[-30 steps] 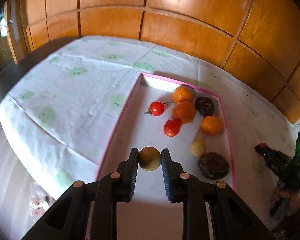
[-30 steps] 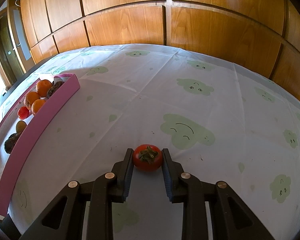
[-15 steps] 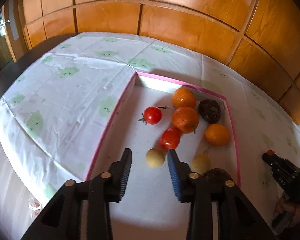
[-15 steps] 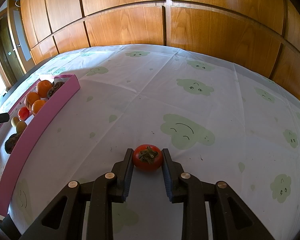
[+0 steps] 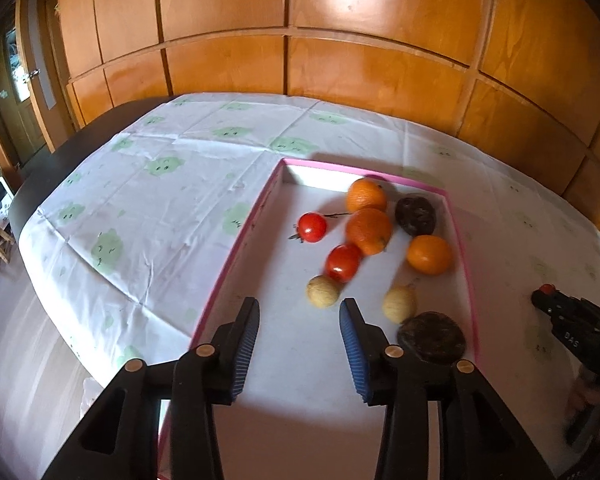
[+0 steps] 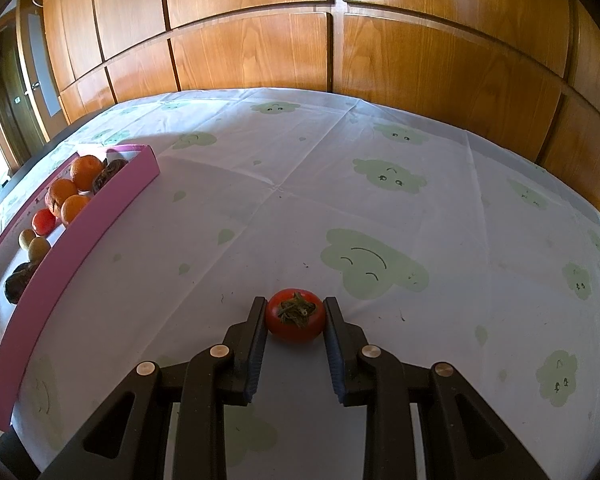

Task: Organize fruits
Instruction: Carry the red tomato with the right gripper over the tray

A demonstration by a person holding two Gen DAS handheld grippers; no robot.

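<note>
Your right gripper (image 6: 296, 320) is clenched on the red persimmon (image 6: 295, 315) over the tablecloth (image 6: 340, 208); the pink tray (image 6: 84, 236) lies far left. Your left gripper (image 5: 299, 312), jaws opening and empty, hangs over the tray's near end.

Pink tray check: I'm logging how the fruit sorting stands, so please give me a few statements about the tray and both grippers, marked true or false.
1. The right gripper is shut on the red fruit with a leafy cap. True.
2. That red fruit already lies inside the pink tray. False: it is over the tablecloth, well apart from the tray.
3. The left gripper clamps a pale yellow fruit. False: its jaws are opening and empty, and that fruit lies in the tray just beyond the fingertips.
4. Three orange fruits lie in the tray. True.
5. The tray holds no dark fruit. False: two dark brown ones lie along its right side.
</note>
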